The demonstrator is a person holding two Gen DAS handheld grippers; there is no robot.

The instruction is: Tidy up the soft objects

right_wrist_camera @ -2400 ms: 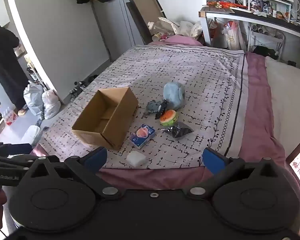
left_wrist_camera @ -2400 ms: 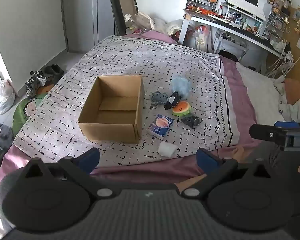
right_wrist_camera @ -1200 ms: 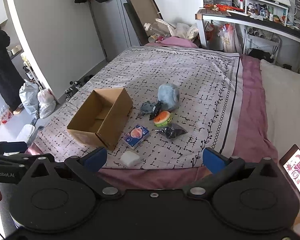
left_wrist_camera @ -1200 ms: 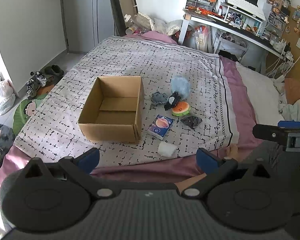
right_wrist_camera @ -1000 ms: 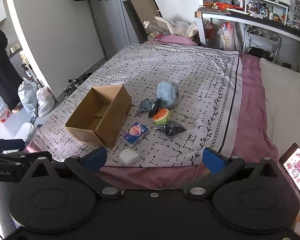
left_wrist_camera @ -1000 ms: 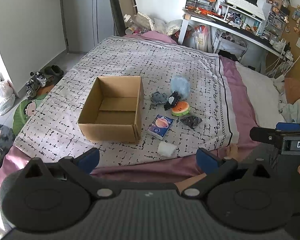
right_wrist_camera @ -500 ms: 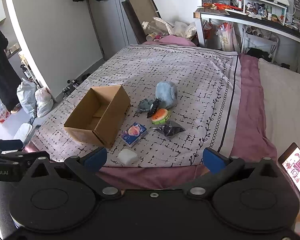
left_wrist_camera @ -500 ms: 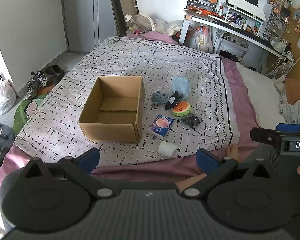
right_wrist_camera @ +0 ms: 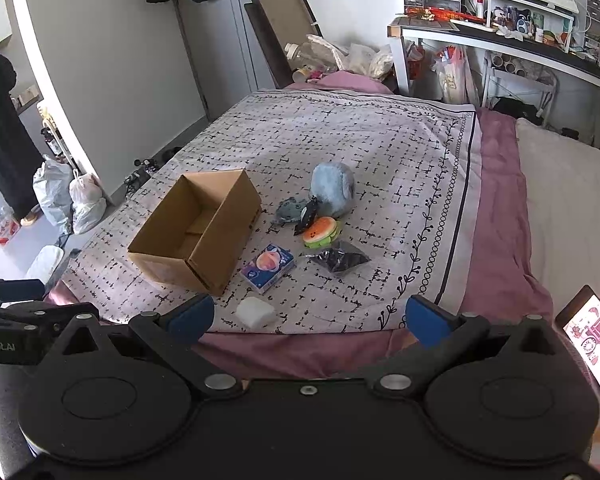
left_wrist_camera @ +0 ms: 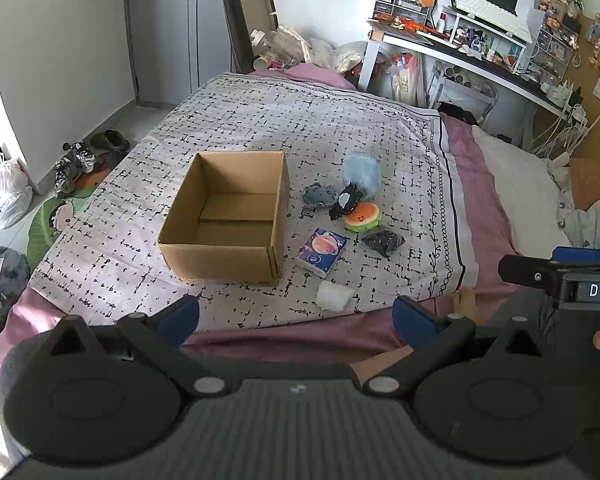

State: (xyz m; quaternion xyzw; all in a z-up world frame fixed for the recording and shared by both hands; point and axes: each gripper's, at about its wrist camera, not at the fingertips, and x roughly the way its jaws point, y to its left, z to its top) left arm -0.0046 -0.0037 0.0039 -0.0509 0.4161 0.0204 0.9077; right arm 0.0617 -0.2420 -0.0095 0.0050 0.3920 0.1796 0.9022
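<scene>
- Soft objects clustered on the patterned blanket (left_wrist_camera: 260, 120) near the bed's middle, just right of an open cardboard box (left_wrist_camera: 226, 216).
- Pale blue plush (right_wrist_camera: 334, 188) farthest from the bed's near edge; grey plush (right_wrist_camera: 290, 209) just to its left, nearest the box.
- Small black-and-white toy (left_wrist_camera: 346, 200) between the grey plush and the smiling watermelon plush (left_wrist_camera: 363, 216), seemingly touching the latter.
- Dark crinkled packet (right_wrist_camera: 342, 259) just nearer than the watermelon plush.
- Blue tissue pack (left_wrist_camera: 321, 249) beside the box's right near corner; white soft pack (right_wrist_camera: 255, 311) close to the blanket's near edge.
- Box upright, flaps open, nothing seen inside.
- Left tool (left_wrist_camera: 296, 316) held back over the bed's near edge, blue-tipped fingers (left_wrist_camera: 178, 318) spread wide, nothing between them.
- Right tool (right_wrist_camera: 306, 314) likewise spread wide and holding nothing, well apart from every object.
- Purple sheet (right_wrist_camera: 500, 208) exposed along the blanket's right and near edges; white pillow (left_wrist_camera: 520, 184) further right.
- Cluttered desk (right_wrist_camera: 500, 40) beyond the bed's far right corner; lit tablet (right_wrist_camera: 588, 336) at the right view's edge.
</scene>
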